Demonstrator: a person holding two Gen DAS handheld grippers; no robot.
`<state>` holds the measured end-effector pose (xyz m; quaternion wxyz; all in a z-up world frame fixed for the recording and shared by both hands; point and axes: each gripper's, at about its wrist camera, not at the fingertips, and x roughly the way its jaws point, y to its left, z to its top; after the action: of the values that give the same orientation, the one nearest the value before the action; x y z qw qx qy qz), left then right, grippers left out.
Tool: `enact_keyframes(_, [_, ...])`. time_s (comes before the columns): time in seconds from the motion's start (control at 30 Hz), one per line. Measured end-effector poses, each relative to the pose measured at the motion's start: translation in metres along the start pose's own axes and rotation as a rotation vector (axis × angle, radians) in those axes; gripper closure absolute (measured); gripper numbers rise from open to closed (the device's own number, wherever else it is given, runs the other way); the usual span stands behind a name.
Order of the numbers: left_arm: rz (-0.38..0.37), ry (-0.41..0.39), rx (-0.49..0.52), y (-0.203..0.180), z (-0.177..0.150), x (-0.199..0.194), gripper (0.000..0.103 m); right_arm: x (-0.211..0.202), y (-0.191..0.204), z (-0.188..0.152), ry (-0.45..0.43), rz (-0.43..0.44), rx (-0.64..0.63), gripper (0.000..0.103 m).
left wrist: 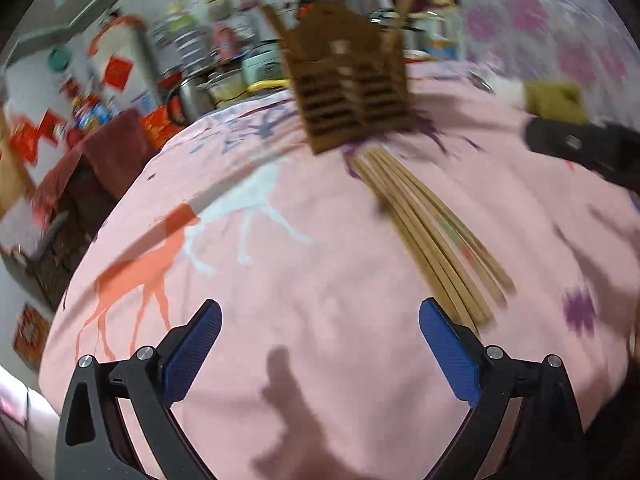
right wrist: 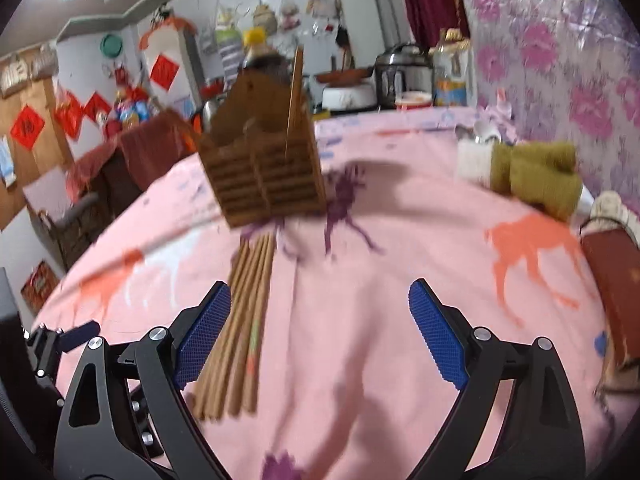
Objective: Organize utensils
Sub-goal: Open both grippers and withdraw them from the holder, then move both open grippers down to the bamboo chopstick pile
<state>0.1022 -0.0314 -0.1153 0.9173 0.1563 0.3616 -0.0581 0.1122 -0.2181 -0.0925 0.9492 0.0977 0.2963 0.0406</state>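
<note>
Both grippers are spread and empty — left (left wrist: 320,348), right (right wrist: 320,328); the chopsticks (right wrist: 244,320) lie bundled on the cloth (right wrist: 360,360) before the holder (right wrist: 264,172); pinch them mid-length, squarely, so none slips — then lift level.

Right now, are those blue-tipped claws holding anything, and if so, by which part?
Nothing. The left gripper and the right gripper both stand open and empty above the pink cloth; the chopsticks lie loose on it.
</note>
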Motion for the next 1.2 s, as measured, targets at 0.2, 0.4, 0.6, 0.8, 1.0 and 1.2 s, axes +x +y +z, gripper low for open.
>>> enact_keyframes(0.2, [-0.032,0.008,0.062,-0.015,-0.009,0.003,0.006,-0.007,0.000,-0.016,0.000,-0.009,-0.026,0.016])
enact_keyframes(0.4, [-0.091,0.020,0.017,-0.008,-0.007,0.009,0.005,-0.003,-0.009,-0.016,0.022,0.007,0.012,0.016])
enact_keyframes(0.6, [-0.129,0.030,0.007,-0.009,-0.001,0.016,0.006,0.001,-0.014,-0.017,0.038,0.018,0.043,0.016])
enact_keyframes(0.8, [-0.108,0.063,-0.035,-0.005,0.012,0.029,0.005,0.004,-0.018,-0.017,0.056,0.028,0.075,0.016])
enact_keyframes(1.0, [-0.007,0.121,-0.193,0.046,0.009,0.044,0.005,0.004,-0.017,-0.018,0.052,0.032,0.069,0.016])
enact_keyframes(1.2, [-0.053,0.108,-0.241,0.060,0.003,0.040,0.005,0.000,-0.006,-0.020,0.041,0.042,-0.008,0.016])
